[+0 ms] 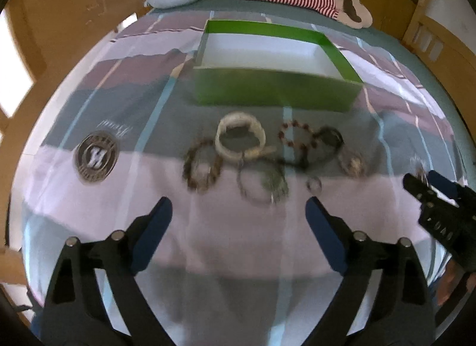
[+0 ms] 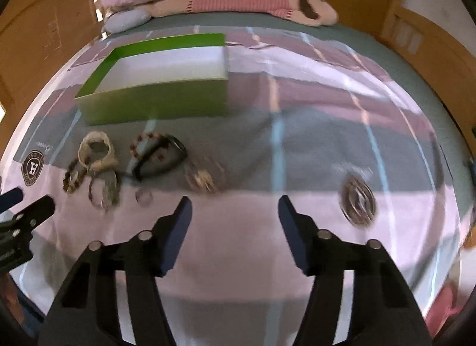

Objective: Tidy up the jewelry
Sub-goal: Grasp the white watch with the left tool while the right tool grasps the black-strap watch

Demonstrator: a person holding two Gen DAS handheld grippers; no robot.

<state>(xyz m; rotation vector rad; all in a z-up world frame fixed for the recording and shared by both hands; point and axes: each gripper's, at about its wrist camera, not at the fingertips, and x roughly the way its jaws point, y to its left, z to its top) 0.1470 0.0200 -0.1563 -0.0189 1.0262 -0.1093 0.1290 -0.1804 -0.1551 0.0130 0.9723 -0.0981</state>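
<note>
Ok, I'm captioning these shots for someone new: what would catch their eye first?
The bright green box stands out, open and white inside, sitting on the striped bedspread in the middle of the bed. Just in front of it lies a cluster of bracelets, with a cream bangle nearest the box. Both the left gripper and the right gripper hang open above the bedspread, holding nothing.

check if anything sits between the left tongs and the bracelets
Nothing visible does. Only bare bedsheet lies between the open left tongs and the bracelets. The green box stands beyond them, not in the way.
</note>
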